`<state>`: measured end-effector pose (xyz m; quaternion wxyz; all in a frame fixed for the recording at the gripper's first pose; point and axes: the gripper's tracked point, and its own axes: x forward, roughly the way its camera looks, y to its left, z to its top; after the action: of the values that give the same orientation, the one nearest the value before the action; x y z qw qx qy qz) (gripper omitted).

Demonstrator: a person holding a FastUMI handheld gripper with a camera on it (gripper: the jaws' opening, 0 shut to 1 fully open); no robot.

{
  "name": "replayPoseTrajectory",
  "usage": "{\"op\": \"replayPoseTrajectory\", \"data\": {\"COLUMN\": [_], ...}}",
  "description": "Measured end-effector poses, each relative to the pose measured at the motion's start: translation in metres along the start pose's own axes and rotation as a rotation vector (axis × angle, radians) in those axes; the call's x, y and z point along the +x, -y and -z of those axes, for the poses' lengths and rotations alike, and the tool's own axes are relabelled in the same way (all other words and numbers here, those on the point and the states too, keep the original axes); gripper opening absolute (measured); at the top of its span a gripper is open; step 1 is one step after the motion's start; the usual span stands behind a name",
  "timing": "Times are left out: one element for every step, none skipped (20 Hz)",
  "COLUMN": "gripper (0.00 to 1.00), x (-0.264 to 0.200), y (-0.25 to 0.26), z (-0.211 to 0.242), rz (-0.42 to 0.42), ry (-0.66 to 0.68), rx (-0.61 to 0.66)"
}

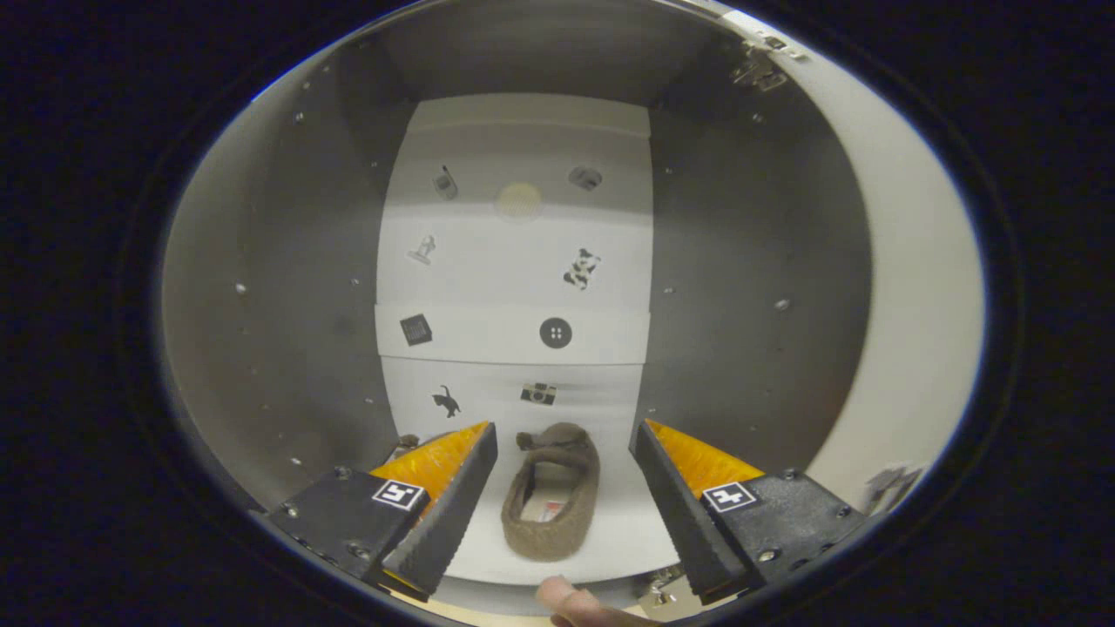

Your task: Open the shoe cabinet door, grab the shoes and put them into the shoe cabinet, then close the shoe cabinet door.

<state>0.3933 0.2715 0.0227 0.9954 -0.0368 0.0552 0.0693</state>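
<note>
Shoe placement step nearing completion inside the open cabinet.

The gripper (564, 435) is holding its fingers wide apart, gripping nothing; one slipper (552, 503) is lying on the cabinet floor (627, 531) between them, toe toward 12 o'clock. The door (906, 287) is standing open at 3 o'clock. Judged next: withdrawing and swinging it closed.

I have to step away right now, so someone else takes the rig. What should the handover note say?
Tongs: open, holding nothing, facing into the shoe cabinet.
Shoe: one brown slipper lying on the cabinet floor between the fingers, touching neither.
Cabinet door: swung open on the right.
Done: door opened, this shoe placed inside.
Left: draw the tongs back and close the door; whether another shoe waits outside cannot be told.
</note>
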Motion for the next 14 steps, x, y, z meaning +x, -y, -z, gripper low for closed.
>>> {"op": "replayPoseTrajectory", "data": {"gripper": [1.00, 1.00, 1.00, 1.00, 1.00, 1.00, 1.00, 1.00, 1.00, 1.00, 1.00, 1.00, 1.00, 1.00], "x": [-0.016, -0.034, -0.053, -0.072, -0.094, -0.115, -0.137, -0.160, -0.184, -0.205, -0.225, -0.247, -0.266, -0.283], "y": [0.003, 0.005, 0.005, 0.006, 0.008, 0.011, 0.018, 0.023, 0.024, 0.023, 0.027, 0.032, 0.034, 0.037], "z": [-0.007, -0.015, -0.024, -0.033, -0.042, -0.051, -0.058, -0.062, -0.067, -0.071, -0.075, -0.076, -0.078, -0.078], "rz": [0.004, 0.003, 0.000, -0.001, -0.002, 0.011, 0.042, 0.072, 0.083, 0.097, 0.116, 0.130, 0.133, 0.131], "ry": [0.011, 0.028, 0.045, 0.065, 0.090, 0.113, 0.131, 0.143, 0.160, 0.175, 0.185, 0.195, 0.209, 0.223], "rx": [-0.004, -0.003, -0.003, -0.001, -0.001, -0.011, -0.024, -0.036, -0.047, -0.060, -0.073, -0.080, -0.081, -0.077]}}
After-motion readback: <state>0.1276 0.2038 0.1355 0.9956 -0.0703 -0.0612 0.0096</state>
